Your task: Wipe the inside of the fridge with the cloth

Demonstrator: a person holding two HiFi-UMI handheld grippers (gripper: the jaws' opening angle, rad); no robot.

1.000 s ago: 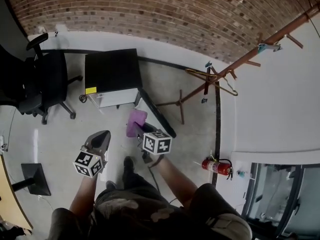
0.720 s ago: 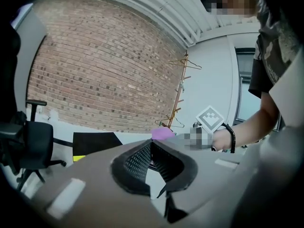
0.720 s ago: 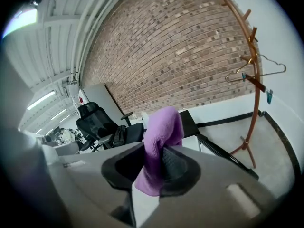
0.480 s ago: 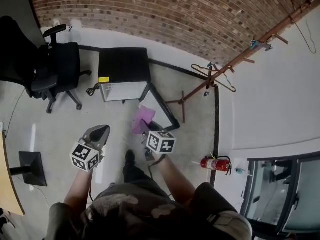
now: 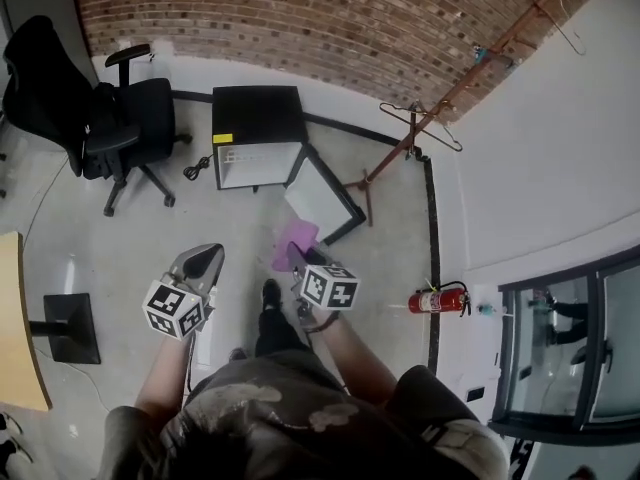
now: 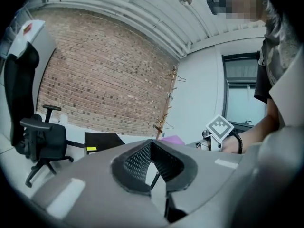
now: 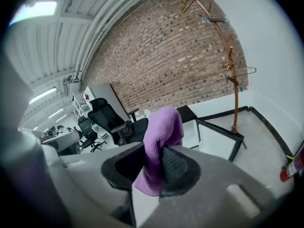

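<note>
A small black fridge (image 5: 258, 133) stands on the floor by the brick wall. Its door (image 5: 322, 198) hangs open to the right, with the white inner face showing. My right gripper (image 5: 297, 255) is shut on a purple cloth (image 5: 296, 240), held above the floor, short of the door. In the right gripper view the cloth (image 7: 162, 127) droops over the jaws of the right gripper (image 7: 159, 152), with the fridge (image 7: 189, 113) beyond. My left gripper (image 5: 200, 264) hangs to the left, shut and holding nothing. In the left gripper view, the tips of the left gripper (image 6: 151, 143) meet.
A black office chair (image 5: 120, 118) stands left of the fridge, and a cord (image 5: 195, 168) lies between them. A coat rack with hangers (image 5: 420, 133) leans at the right. A red fire extinguisher (image 5: 438, 298) lies by the right wall. A black stand base (image 5: 70, 328) and a desk edge (image 5: 15, 318) are at the left.
The head view has swung, so the fridge and chair sit further right and slightly lower in view. Both grippers keep their pose in front of the body, the cloth still clamped.
</note>
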